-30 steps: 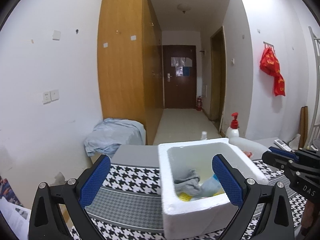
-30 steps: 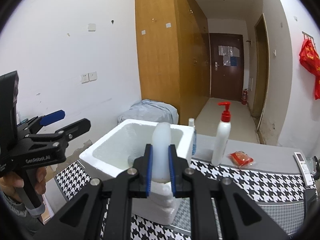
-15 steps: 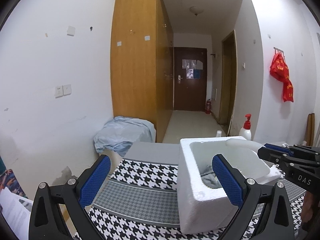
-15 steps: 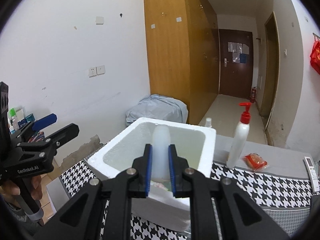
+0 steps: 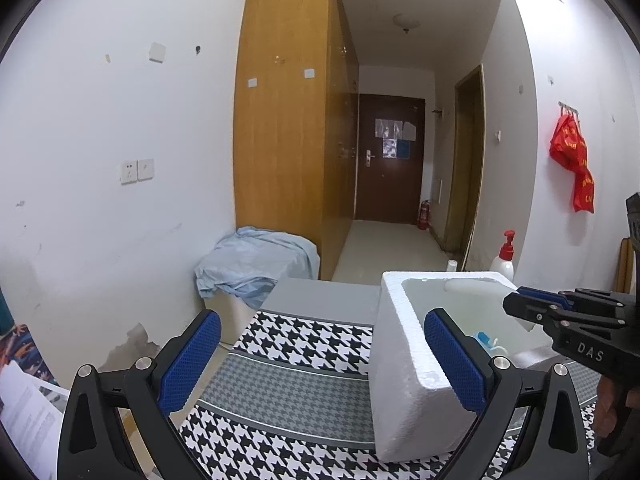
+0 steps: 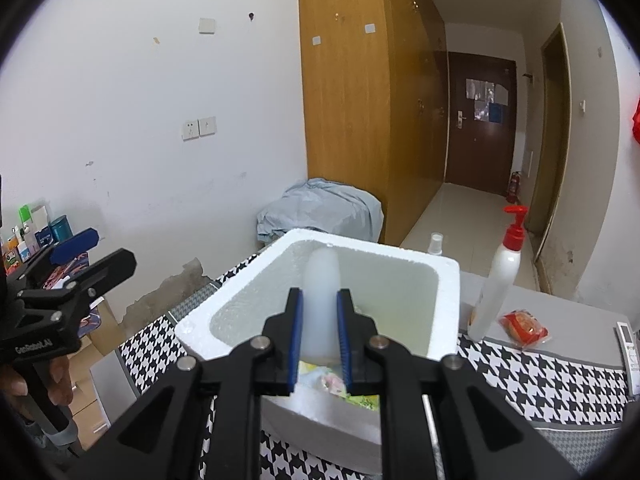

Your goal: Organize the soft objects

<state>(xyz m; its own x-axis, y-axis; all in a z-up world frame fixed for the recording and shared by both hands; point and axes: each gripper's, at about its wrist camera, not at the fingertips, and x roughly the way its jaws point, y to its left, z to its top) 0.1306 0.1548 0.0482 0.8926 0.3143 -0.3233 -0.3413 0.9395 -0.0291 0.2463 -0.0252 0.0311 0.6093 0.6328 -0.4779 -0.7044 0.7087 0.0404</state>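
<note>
My right gripper (image 6: 320,320) is shut on a pale, translucent soft object (image 6: 321,280), holding it upright over the near side of the white foam box (image 6: 448,280). Soft packets (image 6: 332,384) lie inside the box under the fingers. In the left wrist view the foam box (image 5: 404,360) sits on the houndstooth cloth, with my right gripper (image 5: 516,298) reaching over its right rim and carrying the soft object (image 5: 460,286). My left gripper (image 5: 320,356) stands open and holds nothing; its right finger overlaps the box's near wall in that view. It also shows as the left gripper (image 6: 100,252) far left of the box.
A white pump bottle (image 6: 496,292) with a red top, a red packet (image 6: 524,328), a remote (image 6: 630,352) and a small spray bottle (image 6: 436,242) stand right of and behind the box. A light blue cloth heap (image 5: 256,268) lies by the wardrobe. Boxes and papers crowd the left floor.
Both grippers have shifted sideways: the foam box slid right in the left wrist view. In the right wrist view the box has drawn nearer, with the held object further over its opening.
</note>
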